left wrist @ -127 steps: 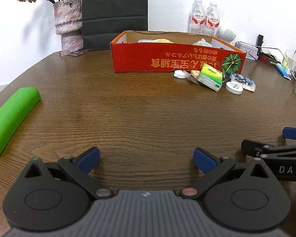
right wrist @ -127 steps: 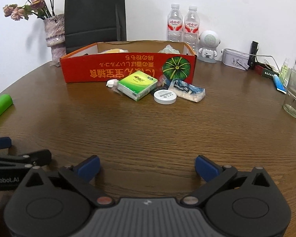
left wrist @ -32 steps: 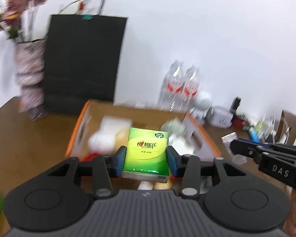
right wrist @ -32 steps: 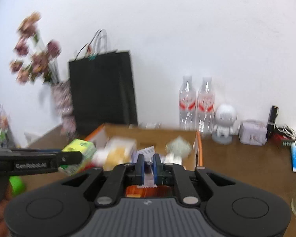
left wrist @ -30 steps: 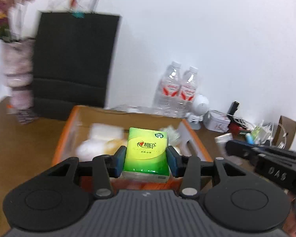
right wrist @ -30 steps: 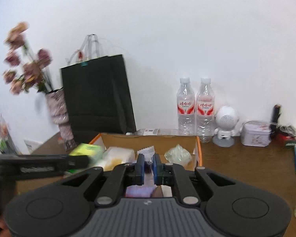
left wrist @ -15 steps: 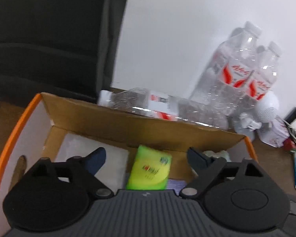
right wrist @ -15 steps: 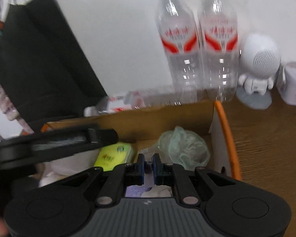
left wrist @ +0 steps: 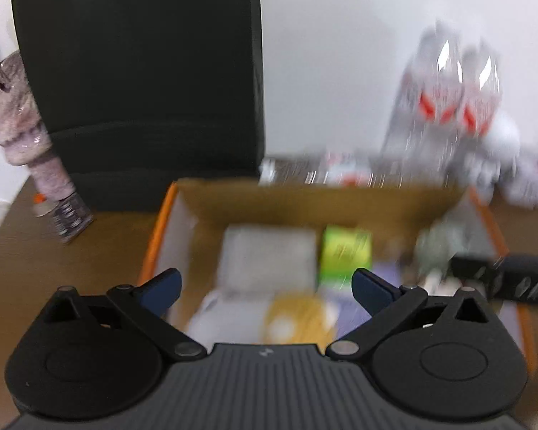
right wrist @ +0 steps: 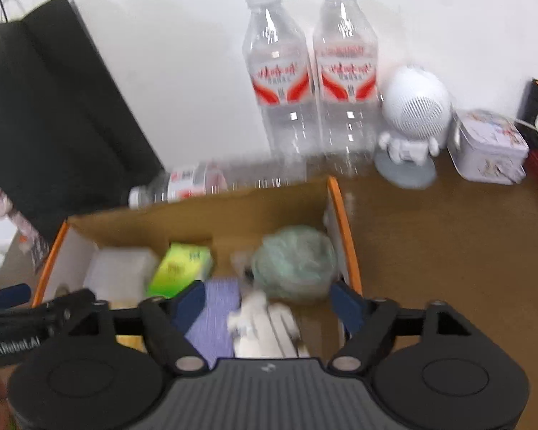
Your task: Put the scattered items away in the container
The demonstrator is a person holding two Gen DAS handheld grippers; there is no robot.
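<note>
The orange-rimmed cardboard box [left wrist: 168, 211] [right wrist: 344, 222] lies below both grippers. The green tissue pack [left wrist: 346, 252] [right wrist: 181, 267] lies inside it near the far wall, beside a white pack [left wrist: 267, 258]. My left gripper [left wrist: 265, 285] is open and empty above the box. My right gripper [right wrist: 269, 302] is open and empty above the box's right half; a white packet [right wrist: 265, 326] lies just below it, next to a purple item [right wrist: 213, 315] and a pale green bundle [right wrist: 294, 259]. The right gripper's arm shows at the right edge of the left wrist view [left wrist: 502, 279].
A black paper bag [left wrist: 140, 71] and a vase [left wrist: 21, 136] stand behind the box to the left. Two water bottles [right wrist: 312, 82] stand behind it, another lies flat [right wrist: 211, 179]. A white robot figure [right wrist: 412, 125] and a small tin [right wrist: 487, 147] stand at the right.
The right gripper has opened and let go of the white packet into the box. The left gripper, open, has pulled back and up from the tissue pack lying in the box.
</note>
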